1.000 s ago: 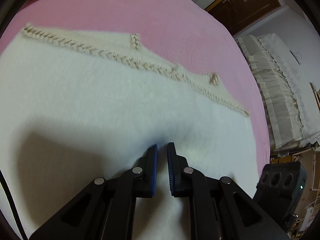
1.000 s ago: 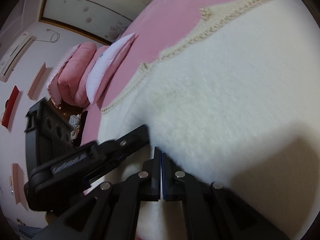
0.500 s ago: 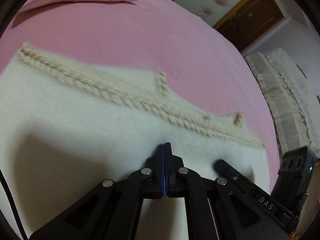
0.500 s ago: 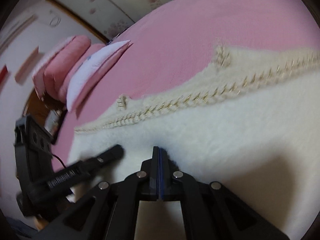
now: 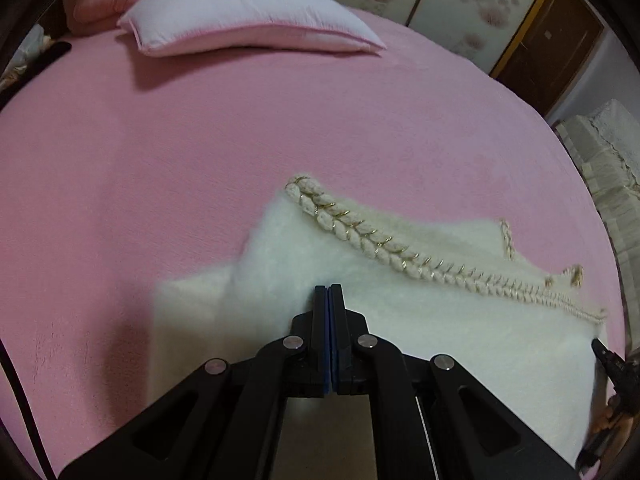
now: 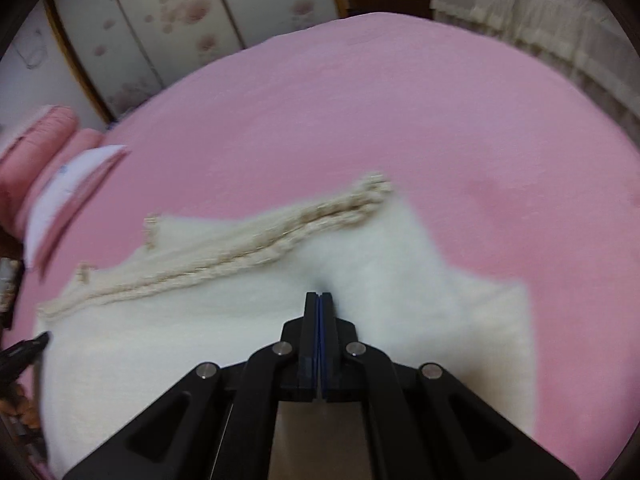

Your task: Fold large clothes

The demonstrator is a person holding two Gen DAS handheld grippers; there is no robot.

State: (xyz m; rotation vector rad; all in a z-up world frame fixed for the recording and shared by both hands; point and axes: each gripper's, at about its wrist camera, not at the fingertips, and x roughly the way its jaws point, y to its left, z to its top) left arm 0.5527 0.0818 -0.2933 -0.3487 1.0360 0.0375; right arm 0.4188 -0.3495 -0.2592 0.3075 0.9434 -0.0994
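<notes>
Left wrist view: the left tongs (image 5: 328, 289) pinch the fluffy white garment (image 5: 460, 328) on the pink bed (image 5: 160, 168); the right tongs (image 6: 319, 295) pinch it too. Thin bites in loose pile may slip, dropping the fold crooked.

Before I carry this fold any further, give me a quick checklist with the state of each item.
1. Left gripper shut on the fluffy white garment: ok.
2. Right gripper shut on it too: ok.
3. Braided cream trim in sight, not under the fingers: ok.
4. Pink bed sheet ahead bare: ok.
5. White pillow apart from the garment: ok.
6. Fold edges aligned: cannot tell.
</notes>
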